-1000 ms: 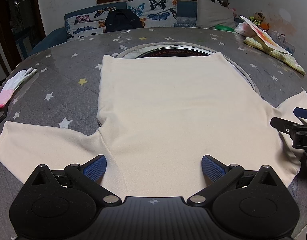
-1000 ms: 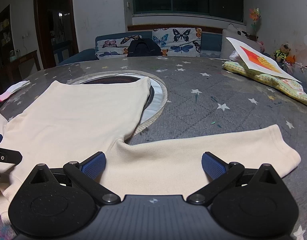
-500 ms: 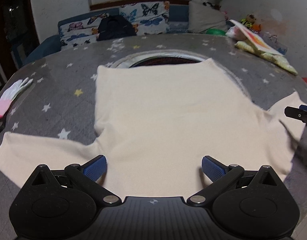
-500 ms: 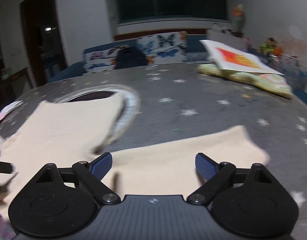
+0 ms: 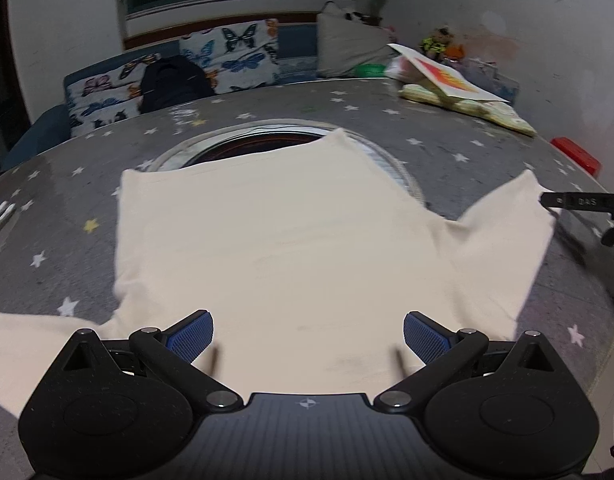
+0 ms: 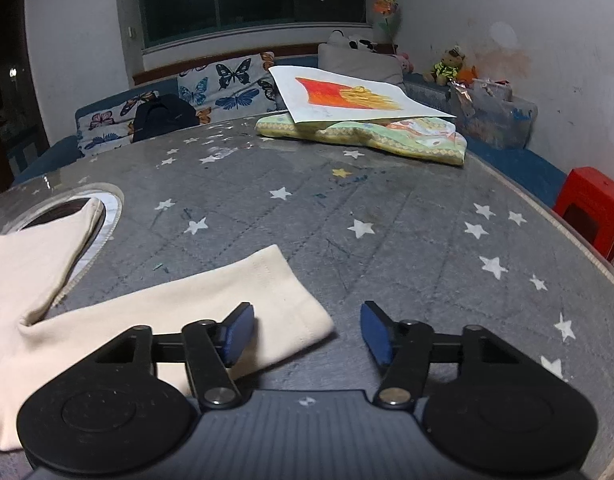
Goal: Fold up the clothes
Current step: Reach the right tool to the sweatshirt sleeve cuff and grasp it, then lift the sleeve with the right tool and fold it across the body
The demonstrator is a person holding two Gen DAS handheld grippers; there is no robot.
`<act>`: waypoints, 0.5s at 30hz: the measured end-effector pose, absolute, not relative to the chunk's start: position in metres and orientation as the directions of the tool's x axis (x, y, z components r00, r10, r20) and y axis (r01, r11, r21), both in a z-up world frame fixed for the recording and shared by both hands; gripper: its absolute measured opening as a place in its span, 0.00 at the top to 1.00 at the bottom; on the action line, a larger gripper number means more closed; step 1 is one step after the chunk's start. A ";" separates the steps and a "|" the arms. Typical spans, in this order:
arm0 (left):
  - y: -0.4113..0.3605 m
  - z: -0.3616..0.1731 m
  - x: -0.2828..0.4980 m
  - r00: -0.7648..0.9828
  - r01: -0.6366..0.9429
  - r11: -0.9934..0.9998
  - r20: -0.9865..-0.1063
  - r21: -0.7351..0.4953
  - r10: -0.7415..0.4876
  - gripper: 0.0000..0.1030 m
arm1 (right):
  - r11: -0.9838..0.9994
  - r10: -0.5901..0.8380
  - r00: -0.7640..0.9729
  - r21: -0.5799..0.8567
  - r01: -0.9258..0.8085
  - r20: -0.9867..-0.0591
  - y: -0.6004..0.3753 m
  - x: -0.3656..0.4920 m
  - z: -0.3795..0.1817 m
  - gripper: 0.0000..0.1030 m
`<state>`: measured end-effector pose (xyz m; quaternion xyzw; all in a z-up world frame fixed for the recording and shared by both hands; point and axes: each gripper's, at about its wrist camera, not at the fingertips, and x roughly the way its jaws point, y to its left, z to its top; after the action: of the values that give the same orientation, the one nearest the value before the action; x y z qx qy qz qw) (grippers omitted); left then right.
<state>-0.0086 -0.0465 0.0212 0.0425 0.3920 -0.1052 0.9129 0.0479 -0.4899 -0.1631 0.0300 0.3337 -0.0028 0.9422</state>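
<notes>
A cream long-sleeved top (image 5: 291,248) lies flat on the grey star-patterned table (image 5: 67,216), its hem at the far side over a round inset. My left gripper (image 5: 305,334) is open and empty above the near edge of the body. My right gripper (image 6: 307,332) is open, partly narrowed, at the cuff of the right sleeve (image 6: 267,300); its left pad lies over the cuff and the cuff's corner sits between the jaws. The right gripper also shows at the right edge of the left wrist view (image 5: 579,204), beside the sleeve end.
A round glass-covered inset (image 5: 267,140) sits in the table's middle. A folded patterned cloth with a drawing on top (image 6: 367,120) lies at the far right. A red stool (image 6: 591,208) stands past the table's right edge. A sofa with a black bag (image 6: 163,120) lies behind.
My right gripper has swung right along the sleeve to its cuff and its jaws have narrowed. My left gripper has lifted and tilted a little; it stays open.
</notes>
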 end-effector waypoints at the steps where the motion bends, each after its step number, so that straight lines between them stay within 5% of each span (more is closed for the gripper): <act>1: -0.049 0.021 -0.009 0.669 0.233 0.973 -0.725 -0.002 -0.162 0.00 | 0.998 0.021 0.778 0.058 0.019 -0.628 -0.490 0.048 -0.163 0.59; 6: -0.062 0.020 -0.011 0.663 0.281 0.960 -0.724 0.003 -0.192 0.00 | 0.997 0.047 0.781 0.081 0.005 -0.623 -0.490 0.045 -0.161 0.86; 15: -0.081 0.017 -0.013 0.657 0.349 0.937 -0.714 0.005 -0.241 0.00 | 0.978 0.103 0.833 0.206 0.014 -0.543 -0.501 0.022 -0.136 0.92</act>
<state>-0.0134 -0.0811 0.0169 0.0708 0.3810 -0.1625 0.9074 0.0221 -0.5009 -0.1360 0.1014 0.2878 0.0232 0.9520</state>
